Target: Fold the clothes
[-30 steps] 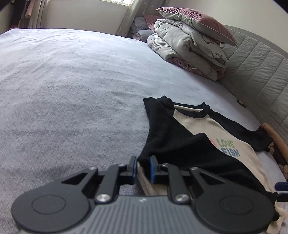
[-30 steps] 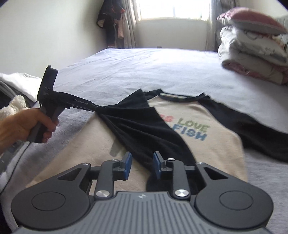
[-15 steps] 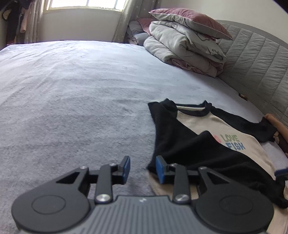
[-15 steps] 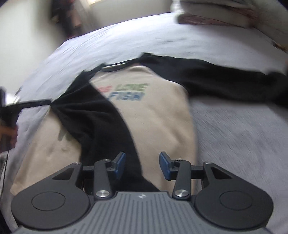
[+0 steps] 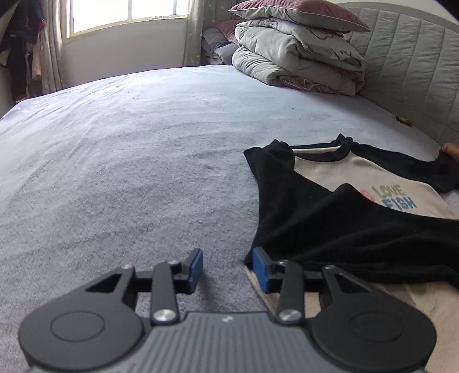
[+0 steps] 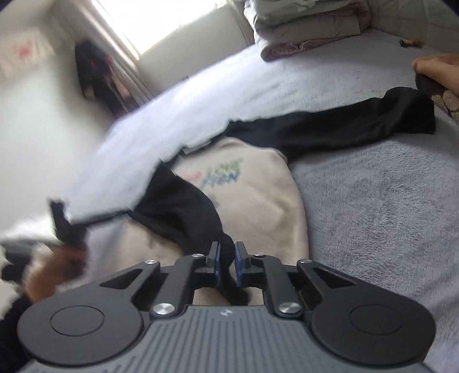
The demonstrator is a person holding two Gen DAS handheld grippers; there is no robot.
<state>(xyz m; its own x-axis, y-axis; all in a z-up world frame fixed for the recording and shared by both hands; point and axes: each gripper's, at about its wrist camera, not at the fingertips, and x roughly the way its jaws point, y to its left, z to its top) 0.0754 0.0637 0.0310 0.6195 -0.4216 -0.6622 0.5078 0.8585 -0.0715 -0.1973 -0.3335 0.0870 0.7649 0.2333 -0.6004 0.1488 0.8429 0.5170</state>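
A cream shirt point(image 5: 355, 175) with black sleeves and a "LOVE FISH" print lies flat on the grey-blue bed cover point(image 5: 137, 149). One black sleeve point(image 5: 330, 226) is folded across its body. My left gripper point(image 5: 228, 269) stands open just left of the shirt's edge, with only bed cover between its fingers. In the right wrist view the shirt point(image 6: 258, 195) is blurred. My right gripper point(image 6: 226, 258) is shut on the end of the folded black sleeve point(image 6: 183, 212). The other sleeve point(image 6: 344, 129) stretches out to the right. The left gripper point(image 6: 63, 221) shows blurred at the left, held by a hand point(image 6: 54, 266).
Folded duvets with a pillow on top point(image 5: 295, 57) are stacked at the back against a quilted headboard point(image 5: 407, 71). A window point(image 5: 126, 14) and hanging clothes point(image 5: 17, 51) are beyond the bed. Part of a person point(image 6: 439, 69) rests by the far sleeve's end.
My left gripper opened, let go of the black sleeve and drew back to the left of the shirt. My right gripper swung over and shut on the sleeve's end.
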